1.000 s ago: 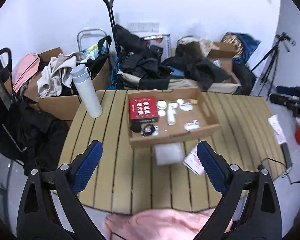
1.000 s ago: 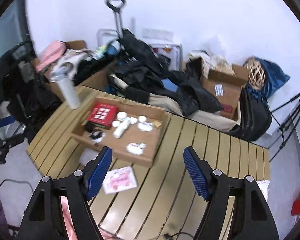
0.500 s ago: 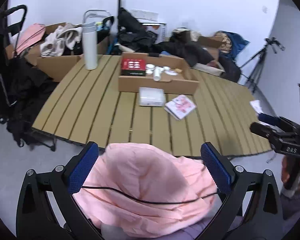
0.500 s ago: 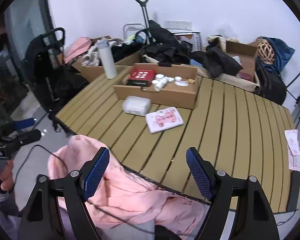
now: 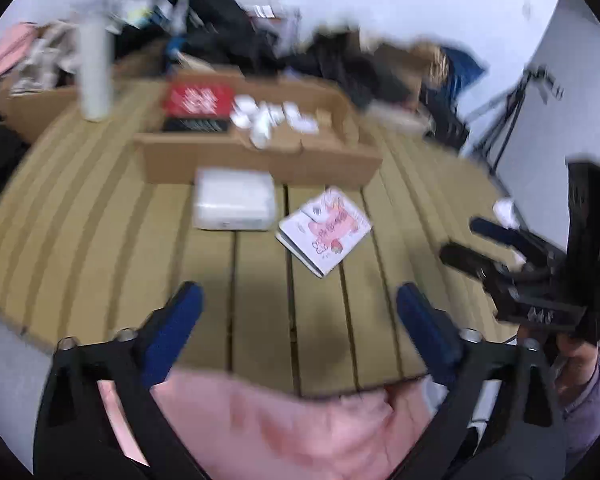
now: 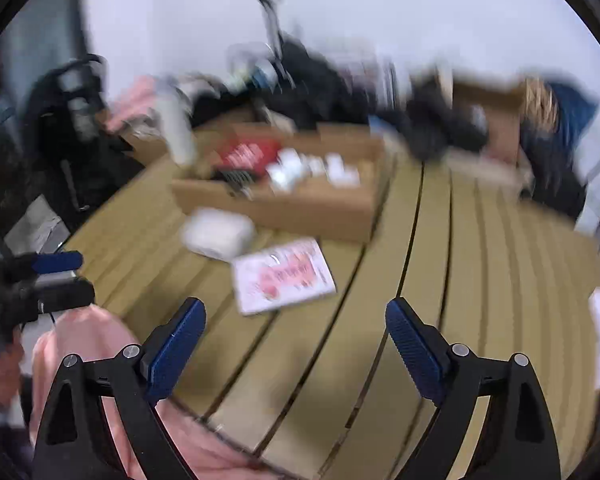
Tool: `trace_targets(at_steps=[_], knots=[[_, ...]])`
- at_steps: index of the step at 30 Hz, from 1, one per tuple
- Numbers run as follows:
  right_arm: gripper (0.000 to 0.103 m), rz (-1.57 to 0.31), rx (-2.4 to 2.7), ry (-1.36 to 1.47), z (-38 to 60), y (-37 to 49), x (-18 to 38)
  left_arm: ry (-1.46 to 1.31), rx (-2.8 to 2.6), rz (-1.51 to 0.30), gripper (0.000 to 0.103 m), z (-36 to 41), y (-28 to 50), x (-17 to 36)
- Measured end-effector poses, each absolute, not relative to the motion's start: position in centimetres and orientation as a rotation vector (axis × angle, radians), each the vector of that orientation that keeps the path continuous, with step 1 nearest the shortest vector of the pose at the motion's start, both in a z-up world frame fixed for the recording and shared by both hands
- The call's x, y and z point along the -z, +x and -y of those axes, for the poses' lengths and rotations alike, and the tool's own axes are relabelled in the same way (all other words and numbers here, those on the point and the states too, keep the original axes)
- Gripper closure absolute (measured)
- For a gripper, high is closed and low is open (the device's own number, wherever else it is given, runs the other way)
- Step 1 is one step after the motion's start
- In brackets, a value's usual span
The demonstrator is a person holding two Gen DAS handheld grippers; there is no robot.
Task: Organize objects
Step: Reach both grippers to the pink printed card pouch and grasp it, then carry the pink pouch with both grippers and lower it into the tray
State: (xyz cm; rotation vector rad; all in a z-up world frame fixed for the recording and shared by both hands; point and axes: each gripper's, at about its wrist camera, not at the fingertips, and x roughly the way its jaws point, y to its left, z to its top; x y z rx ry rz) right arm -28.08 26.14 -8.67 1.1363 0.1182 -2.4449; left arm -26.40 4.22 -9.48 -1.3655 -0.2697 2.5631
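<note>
- No writing can be read; both views are blurred by motion.
- The red box (image 5: 198, 100) in the cardboard tray (image 5: 260, 160) bears white marks, illegible.
- The pink-printed booklet (image 5: 325, 235) on the tabletop (image 5: 100, 220) shows pictures, wording unclear.

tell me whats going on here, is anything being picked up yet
Not yet. A person holds a hand-held gripper in each hand over a slatted wooden table, tidying loose items. The left hand-held gripper and the right hand-held gripper are both open and hold nothing. A white box and a pink-printed booklet lie on the table in front of a cardboard tray, which already holds a red box and small white containers. The frames are motion-blurred.
</note>
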Motion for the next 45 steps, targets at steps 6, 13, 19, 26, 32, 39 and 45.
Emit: trace_targets(at_steps=[6, 13, 19, 26, 32, 39, 45], knots=[[0.057, -0.124, 2.403, 1.282, -24.7, -36.3, 14.4, -1.557, -2.381, 0.467, 0.043, -6.3, -33.6, 16.3], [0.067, 0.052, 2.264, 1.328, -22.9, -39.5, 17.8, -1.5, -2.415, 0.478, 0.063, -6.5, -33.8, 17.3], [0.071, 0.193, 2.192, 1.347, -24.3, -34.9, 18.7, -1.517, -2.408, 0.471, 0.075, -5.4, -30.6, 17.4], [0.037, 0.231, 2.198, 1.358, -25.1, -28.7, 18.2, -1.512, -2.474, 0.366, 0.073, -5.8, -27.7, 16.8], [0.034, 0.148, 2.205, 1.373, -24.9, -28.4, 17.5, -1.502, -2.498, 0.311, 0.07, -6.3, -27.0, 16.6], [0.034, 0.184, 2.239, 1.374, -25.2, -29.0, 18.0, -1.467, -2.523, 0.277, 0.07, -6.6, -26.8, 16.7], [0.069, 0.132, 2.256, 1.333, -23.8, -28.9, 18.1, -1.441, -2.51, 0.257, 0.082, -7.1, -26.7, 16.4]])
